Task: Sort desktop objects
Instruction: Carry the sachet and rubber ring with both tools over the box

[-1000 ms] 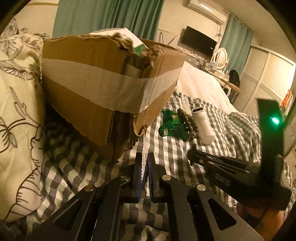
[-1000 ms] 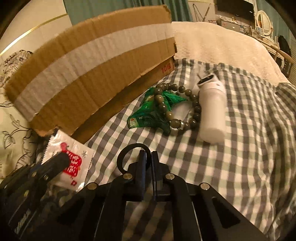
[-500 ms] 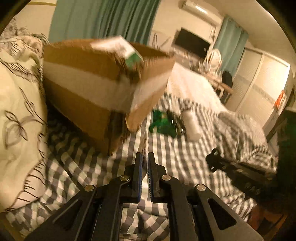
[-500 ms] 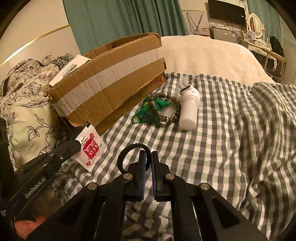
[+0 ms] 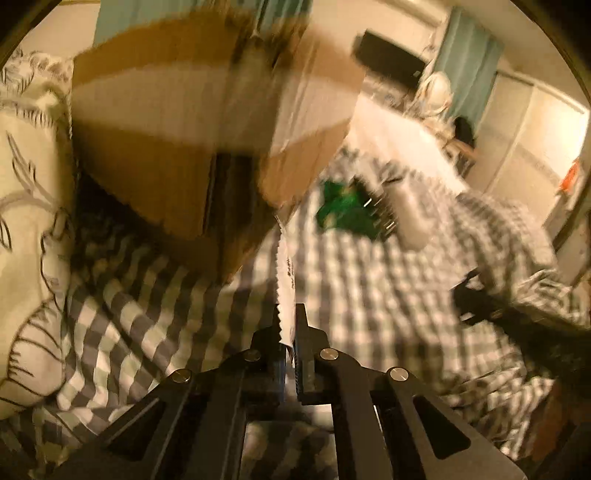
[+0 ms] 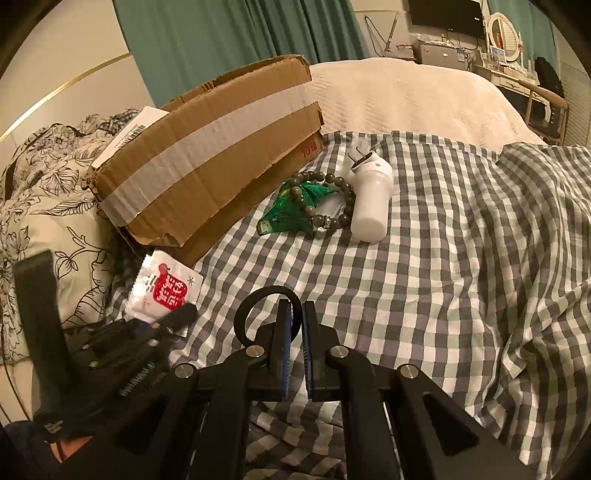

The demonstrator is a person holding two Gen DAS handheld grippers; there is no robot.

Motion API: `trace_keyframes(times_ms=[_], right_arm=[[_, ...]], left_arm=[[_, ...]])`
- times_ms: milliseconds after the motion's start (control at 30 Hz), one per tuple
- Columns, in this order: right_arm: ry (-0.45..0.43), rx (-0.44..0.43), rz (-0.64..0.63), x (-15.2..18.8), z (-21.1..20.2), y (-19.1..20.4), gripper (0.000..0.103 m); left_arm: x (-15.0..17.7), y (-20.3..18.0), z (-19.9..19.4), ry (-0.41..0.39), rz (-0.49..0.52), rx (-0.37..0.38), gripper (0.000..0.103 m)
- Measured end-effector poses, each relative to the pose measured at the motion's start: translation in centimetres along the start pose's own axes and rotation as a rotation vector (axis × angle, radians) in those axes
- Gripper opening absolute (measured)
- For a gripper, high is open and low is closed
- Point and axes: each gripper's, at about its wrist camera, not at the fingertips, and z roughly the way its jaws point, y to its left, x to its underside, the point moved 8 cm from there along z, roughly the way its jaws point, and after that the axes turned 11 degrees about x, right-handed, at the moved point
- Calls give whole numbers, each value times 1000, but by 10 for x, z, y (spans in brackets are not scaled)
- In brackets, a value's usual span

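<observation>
My left gripper [image 5: 290, 317] is shut on a white sachet with a red label [image 5: 286, 280], seen edge-on in the left wrist view and flat in the right wrist view [image 6: 162, 295], held just in front of the taped cardboard box [image 6: 207, 177]. My right gripper [image 6: 295, 314] is shut on a black ring [image 6: 255, 314] above the checked bedspread [image 6: 443, 258]. A green packet [image 6: 291, 214], a dark bead bracelet [image 6: 325, 206] and a white plug-in device [image 6: 369, 199] lie together beside the box. The left wrist view is motion-blurred.
A floral pillow [image 6: 44, 206] lies left of the box. A cream blanket [image 6: 406, 99] covers the bed behind. Teal curtains [image 6: 229, 33], a TV and a dresser with a mirror stand at the back.
Both grippers have pulled back and up from the bed. The left one has swung back nearer the box with the sachet. The right still holds the ring.
</observation>
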Motion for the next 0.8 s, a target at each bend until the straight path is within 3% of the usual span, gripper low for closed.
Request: trace_keyframes(times_ms=[400,600,800], right_arm=[[-45,-4,-37,-13,-27,12,5],[-121,-27,-76,-47,-60,29,5],[-185,-59,-123,-94,-81,52,5]], left_arm=[[-30,-38,-51,-131,51,114,2],[-68,-53,-82,-202,117,131,2],[-119,-45,-100,-257,126,126,3]])
